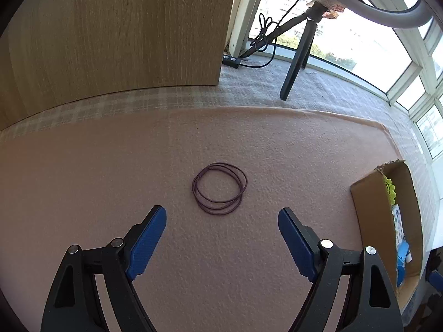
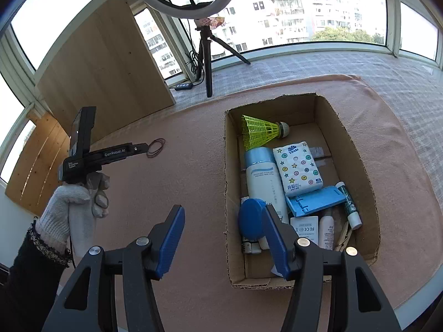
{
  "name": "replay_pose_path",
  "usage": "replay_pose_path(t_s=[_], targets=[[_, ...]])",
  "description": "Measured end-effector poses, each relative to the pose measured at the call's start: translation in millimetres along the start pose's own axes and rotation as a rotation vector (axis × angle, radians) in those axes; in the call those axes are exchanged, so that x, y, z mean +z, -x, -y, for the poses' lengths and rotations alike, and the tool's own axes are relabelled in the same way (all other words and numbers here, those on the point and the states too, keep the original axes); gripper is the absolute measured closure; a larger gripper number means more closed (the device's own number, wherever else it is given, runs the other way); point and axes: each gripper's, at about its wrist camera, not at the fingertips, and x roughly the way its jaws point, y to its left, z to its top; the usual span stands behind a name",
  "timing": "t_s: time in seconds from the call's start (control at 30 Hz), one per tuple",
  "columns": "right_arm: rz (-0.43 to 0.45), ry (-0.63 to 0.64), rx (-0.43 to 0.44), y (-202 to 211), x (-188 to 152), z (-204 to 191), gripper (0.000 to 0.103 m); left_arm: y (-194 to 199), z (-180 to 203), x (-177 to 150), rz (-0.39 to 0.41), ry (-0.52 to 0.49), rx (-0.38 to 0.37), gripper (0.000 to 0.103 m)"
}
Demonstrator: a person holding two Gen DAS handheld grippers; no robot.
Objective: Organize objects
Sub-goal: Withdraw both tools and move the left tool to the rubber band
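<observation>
Presently, near to far —

Left gripper (image 1: 222,238): jaws spread wide with nothing between them, pointed steeply down at the pink blanket (image 1: 110,166); that spread looks chosen to straddle a flat, floppy target.

Rubber bands (image 1: 219,188): a loose coil of thin dark loops lying flat on the blanket at 12 o'clock just beyond the left fingertips, untouched. Being the only loose item outside the box, I judge it the next thing to tidy.

Right gripper (image 2: 224,239): jaws partly apart and empty, hovering over the near-left edge of the cardboard box (image 2: 357,160), probably waiting while the other hand works.

Gloved hand (image 2: 74,207): seen from the right wrist at 9 o'clock, gripping the left tool's handle, its nose aimed at the bands.

Box contents: blue round lid (image 2: 250,218), white bottle (image 2: 264,177), blue flat holder (image 2: 315,200), tissue pack (image 2: 299,168), green-capped tube (image 2: 349,204), yellow shuttlecock (image 2: 263,131) at the far end, laid side by side so all fit.

Ring light on tripod (image 2: 205,55): at 12 o'clock by the window, beyond the blanket.

Risk: thin bands lying flat may slip the pads.
</observation>
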Motion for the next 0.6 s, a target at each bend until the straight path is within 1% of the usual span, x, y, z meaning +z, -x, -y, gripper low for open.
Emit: replay_pose_path(t_s=[0.1,0.23,0.37,0.47,0.6], targets=[[0.002,-0.003,-0.031,4,-6,4,0.049,-12,7,6,-0.007,-0.01,0.015,0.018],[0.007,-0.042,-0.05,11,-11,17,0.049,-26,17,14,-0.02,-0.04,0.05,0.017],[0.015,-0.08,-0.064,17,-14,29,0.049,-40,17,19,-0.051,-0.028,0.078,0.017],[0.019,-0.099,-0.07,20,-16,37,0.049,-49,15,22,-0.072,-0.013,0.079,0.017],[0.019,-0.113,-0.076,20,-17,42,0.049,-60,14,24,-0.095,-0.016,0.104,0.018]])
